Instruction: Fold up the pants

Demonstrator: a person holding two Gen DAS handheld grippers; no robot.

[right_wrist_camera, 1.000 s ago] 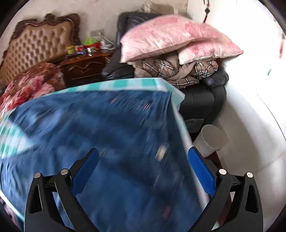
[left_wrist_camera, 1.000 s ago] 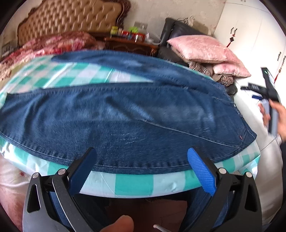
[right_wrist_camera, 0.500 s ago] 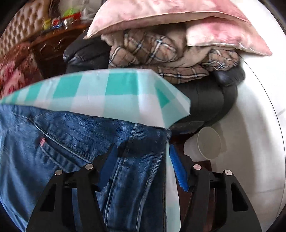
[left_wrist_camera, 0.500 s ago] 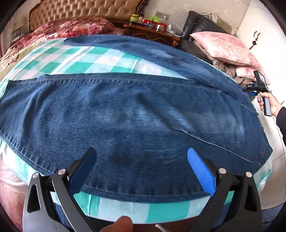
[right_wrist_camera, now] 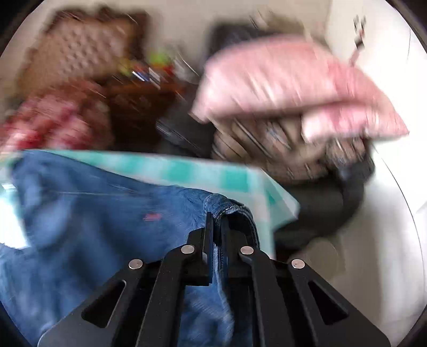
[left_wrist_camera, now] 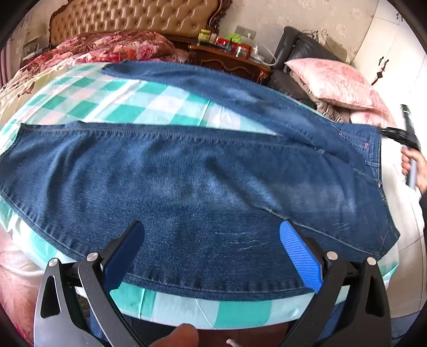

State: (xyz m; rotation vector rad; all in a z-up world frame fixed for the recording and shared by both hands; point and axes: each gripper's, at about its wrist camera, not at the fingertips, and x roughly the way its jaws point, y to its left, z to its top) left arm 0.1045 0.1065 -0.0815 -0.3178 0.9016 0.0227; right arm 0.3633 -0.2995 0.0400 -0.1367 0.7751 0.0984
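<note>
Blue jeans [left_wrist_camera: 202, 181] lie spread flat on a green-and-white checked sheet [left_wrist_camera: 128, 104], legs running left, waistband at the right. My left gripper [left_wrist_camera: 212, 251] is open and empty, hovering over the near leg's lower seam. My right gripper [right_wrist_camera: 216, 221] is shut on the far corner of the jeans' waistband [right_wrist_camera: 226, 209], lifting it slightly; it also shows in the left wrist view [left_wrist_camera: 400, 136] at the right edge. The jeans [right_wrist_camera: 93, 229] appear blurred in the right wrist view.
A tufted headboard [left_wrist_camera: 138, 18] and red floral bedding [left_wrist_camera: 112, 48] lie at the back. A wooden nightstand [left_wrist_camera: 229, 58] holds small items. Pink pillows [left_wrist_camera: 333, 82] sit on a black chair at the right. The bed's near edge [left_wrist_camera: 213, 309] is just below my left gripper.
My right gripper has closed on the waistband corner and is moving with it, blurring its view. My left gripper has pulled back slightly and stays open.
</note>
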